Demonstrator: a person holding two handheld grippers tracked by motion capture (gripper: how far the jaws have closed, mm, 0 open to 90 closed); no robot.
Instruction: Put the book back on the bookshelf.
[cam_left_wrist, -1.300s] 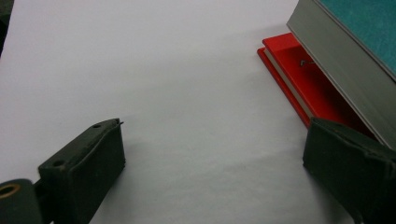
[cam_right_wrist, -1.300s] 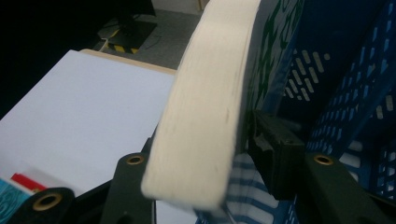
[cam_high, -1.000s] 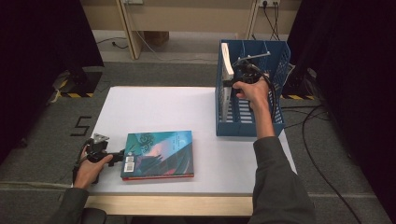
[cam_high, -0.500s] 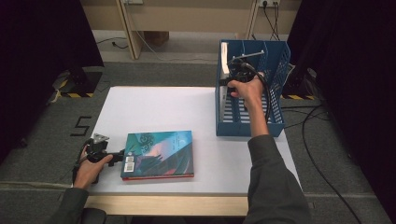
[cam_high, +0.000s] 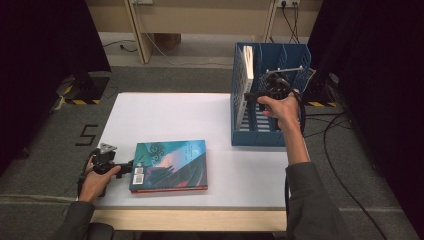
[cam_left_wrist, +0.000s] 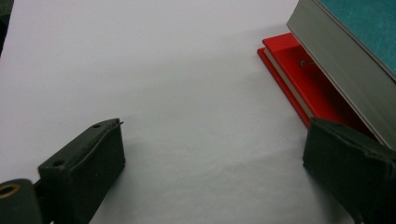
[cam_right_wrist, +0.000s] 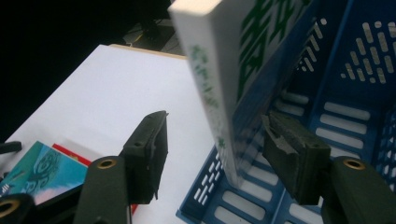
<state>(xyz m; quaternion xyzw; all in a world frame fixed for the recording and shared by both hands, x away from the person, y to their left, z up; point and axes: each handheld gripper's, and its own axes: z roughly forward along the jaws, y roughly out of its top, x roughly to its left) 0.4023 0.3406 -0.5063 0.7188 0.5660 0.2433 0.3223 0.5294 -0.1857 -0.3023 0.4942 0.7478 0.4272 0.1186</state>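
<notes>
The white table (cam_high: 200, 115) carries the blue file rack (cam_high: 270, 135) at its far right and the teal book (cam_high: 170, 165) at its near left, lying on a red book (cam_left_wrist: 299, 79) beneath it; the white book (cam_high: 247, 62) now stands upright in the rack's leftmost slot, leaning on the blue wall; a second ago the right gripper (cam_high: 257, 97) was clamped on it; its jaws have just been opening and now stand released either side of the spine, touching nothing; that book seems filed, so the teal one looks next; the left gripper (cam_high: 127, 167) waits spread wide at the teal book's left edge, gripping nothing.
</notes>
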